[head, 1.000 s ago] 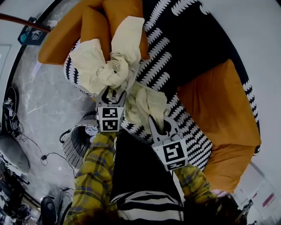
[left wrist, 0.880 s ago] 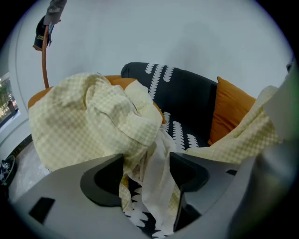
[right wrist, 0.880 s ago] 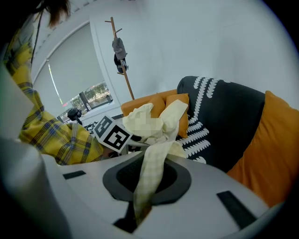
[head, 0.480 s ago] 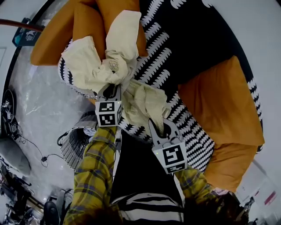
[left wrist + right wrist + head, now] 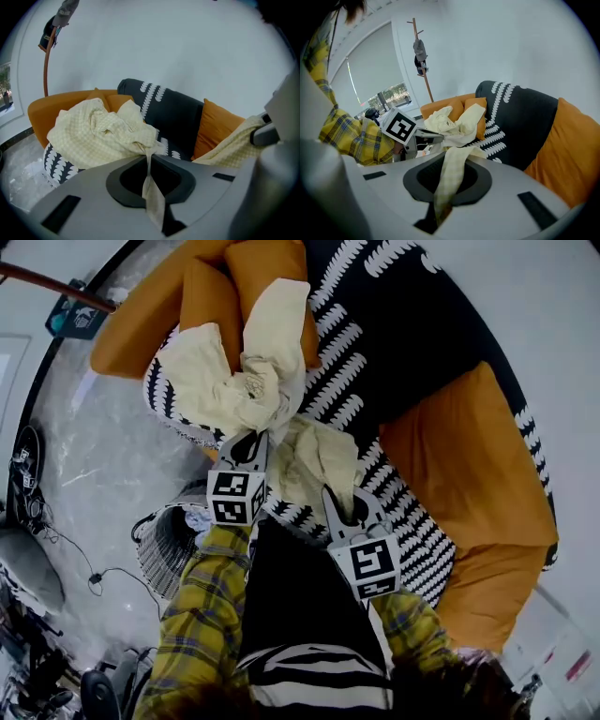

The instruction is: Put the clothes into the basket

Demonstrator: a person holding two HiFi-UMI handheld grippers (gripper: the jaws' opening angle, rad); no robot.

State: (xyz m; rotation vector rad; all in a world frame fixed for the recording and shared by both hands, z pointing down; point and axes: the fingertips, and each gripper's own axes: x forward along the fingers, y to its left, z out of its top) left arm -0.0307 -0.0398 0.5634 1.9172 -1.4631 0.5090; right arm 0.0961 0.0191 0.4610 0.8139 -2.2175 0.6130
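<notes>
Here, cream clothes (image 5: pixel 225 381) bunched at the sofa's (image 5: pixel 469 456) front edge, left claw (image 5: pixel 247 444) just been closing, pinching one fold, right claw (image 5: pixel 345 507) clenched on a checked strip (image 5: pixel 452 183), open floor (image 5: pixel 94 456) left, wire basket (image 5: pixel 164 549) beside the sofa, contents unclear.

This is a home living room: an orange sofa (image 5: pixel 469 474) draped with a black-and-white patterned throw (image 5: pixel 403 352) and strewn with pale clothes (image 5: pixel 234 381), a wire basket (image 5: pixel 169 545) on the marbled floor (image 5: pixel 94 456), and a wooden coat stand (image 5: pixel 425 84) near a large window (image 5: pixel 375 75).
</notes>
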